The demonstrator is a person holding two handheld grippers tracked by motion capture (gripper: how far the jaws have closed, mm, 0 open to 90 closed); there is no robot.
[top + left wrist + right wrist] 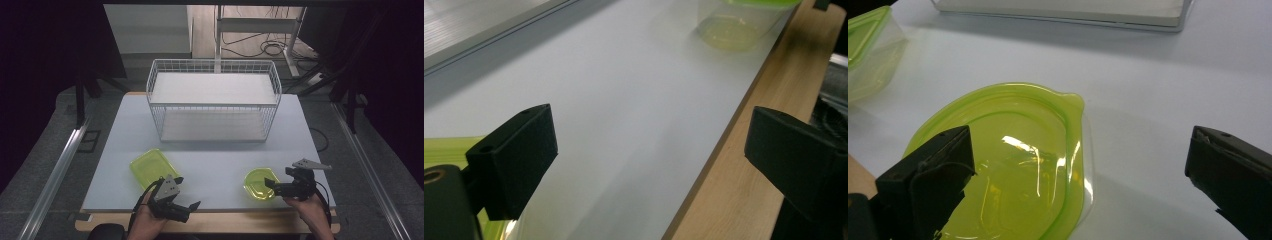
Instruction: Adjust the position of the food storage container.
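Landmark: the white wire-mesh rack [214, 100] at the far middle of the grey tabletop [215, 155] — every place below is read from it.
Right tool: your right tool [270, 184] has its jaws spread wide with nothing between the pads; it sits at the near right corner, well short of the rack.
Round container: the round translucent lime-green plastic container with its lid on [260, 183] lies on the tabletop, near and a little right of the rack's front — it is just left of the right tool's tips, almost touching them.
Key relation: the right tool points leftward at it, so the coming move looks like a short push toward the tabletop's middle, one jaw over the lid rim.
Left tool: your left tool [187, 206] is also open and empty, hanging over the wooden front edge [744, 165].
Rectangular container: the rectangular lime-green plastic container [152, 168] lies near and left of the rack's front, long axis running diagonally; it is just beyond the left tool.
Views: the right gripper view shows the lid's small pour-lip tab [1072, 101] turned toward the rack — the high view is too small for that.
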